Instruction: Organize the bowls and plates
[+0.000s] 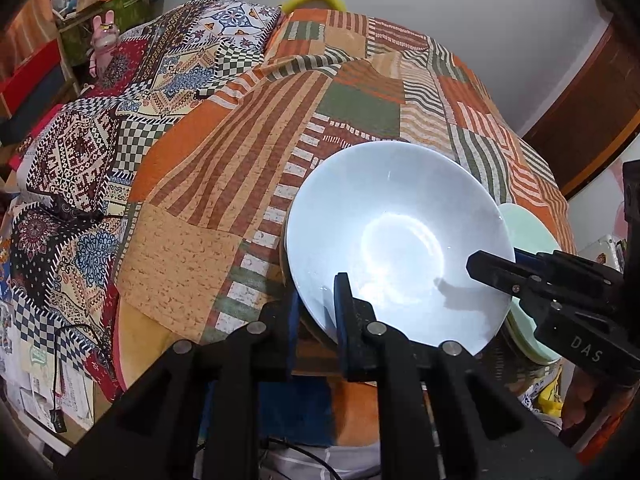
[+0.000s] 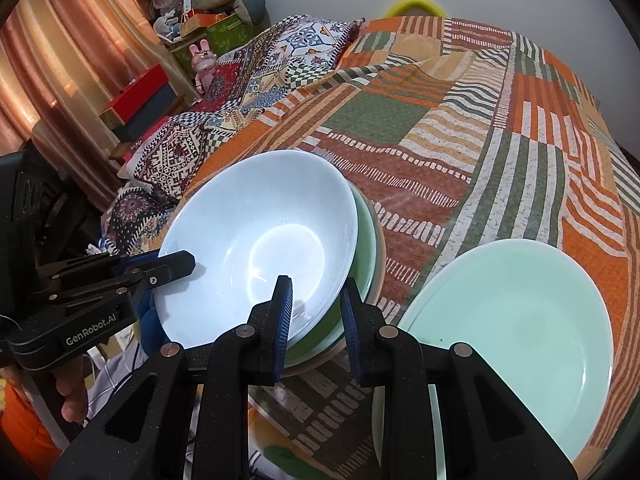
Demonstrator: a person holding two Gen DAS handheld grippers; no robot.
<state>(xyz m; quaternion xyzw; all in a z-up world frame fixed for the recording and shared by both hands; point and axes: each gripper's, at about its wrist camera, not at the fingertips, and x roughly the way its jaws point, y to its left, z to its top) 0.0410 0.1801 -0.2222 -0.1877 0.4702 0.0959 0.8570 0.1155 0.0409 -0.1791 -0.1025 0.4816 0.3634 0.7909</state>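
Observation:
A white bowl [image 1: 400,240] [image 2: 260,240] sits on top of a stack of green bowls [image 2: 366,232] near the front of the patchwork bedspread [image 1: 240,160]. My left gripper [image 1: 318,312] [image 2: 172,264] is shut on the bowl's left rim. My right gripper [image 2: 316,320] [image 1: 496,262] is shut on the opposite rim, one finger inside the white bowl and one outside. I cannot tell whether it also clamps the green rims below. A pale green plate [image 2: 520,312] lies flat to the right of the stack.
The bedspread [image 2: 440,140] stretches away behind the dishes, with a folded patterned quilt [image 2: 248,92] at its left. Boxes, a pink bunny toy [image 2: 204,64] and a curtain [image 2: 60,60] crowd the far left. A hand [image 2: 72,392] holds the left gripper.

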